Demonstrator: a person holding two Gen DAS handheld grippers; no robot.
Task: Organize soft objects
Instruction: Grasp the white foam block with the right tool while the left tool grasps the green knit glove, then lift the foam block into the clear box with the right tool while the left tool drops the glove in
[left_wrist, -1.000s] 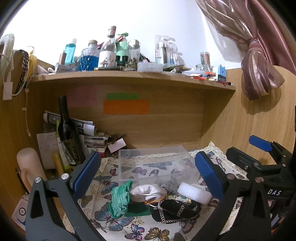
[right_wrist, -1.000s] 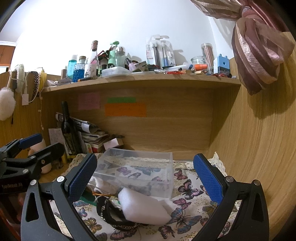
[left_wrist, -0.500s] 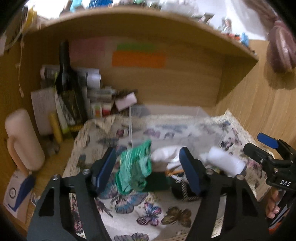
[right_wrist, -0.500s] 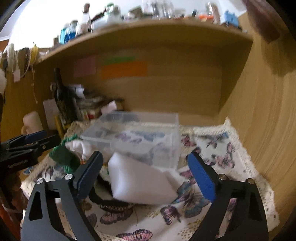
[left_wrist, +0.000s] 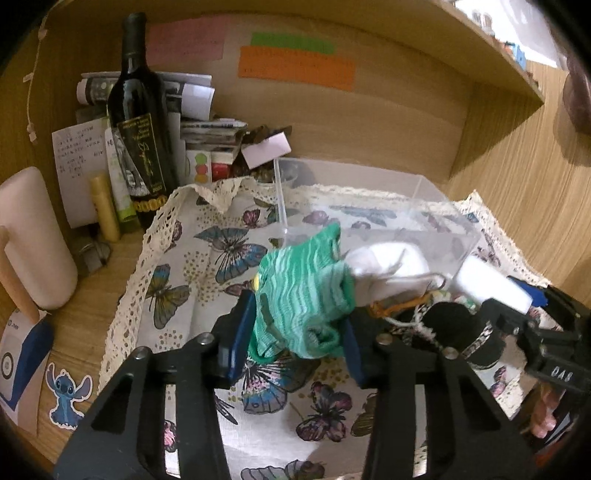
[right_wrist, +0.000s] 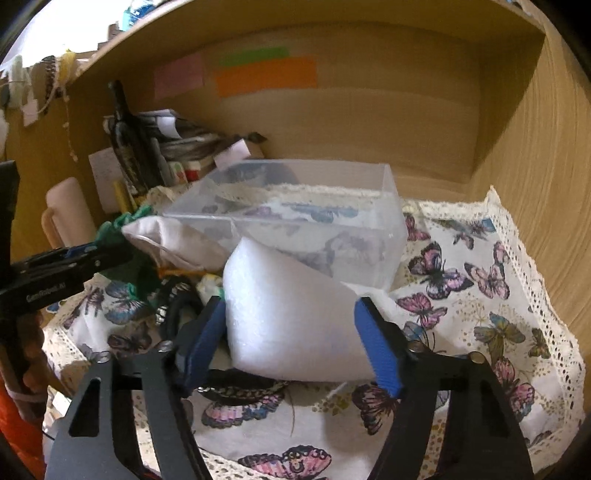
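Note:
My left gripper (left_wrist: 295, 332) is shut on a green striped cloth (left_wrist: 303, 291), which bunches between its blue pads. My right gripper (right_wrist: 291, 339) is shut on a white foam block (right_wrist: 291, 317), its pads pressed on both sides. Between them lie a white pouch (left_wrist: 388, 269), also in the right wrist view (right_wrist: 173, 240), and a black chain-trimmed piece (left_wrist: 454, 328). A clear plastic box (right_wrist: 295, 218) stands just behind the pile and also shows in the left wrist view (left_wrist: 369, 206). It holds nothing I can see.
All sits on a butterfly-print cloth (right_wrist: 480, 295) in a wooden alcove. A dark wine bottle (left_wrist: 142, 122), stacked papers (left_wrist: 192, 110) and a pale pink mug (left_wrist: 29, 236) crowd the back left. The right wall (right_wrist: 546, 166) is bare wood.
Both grippers moved forward and down to the pile and closed, the left around the green cloth and the right around the foam block. Both were wide open and farther back a second ago.

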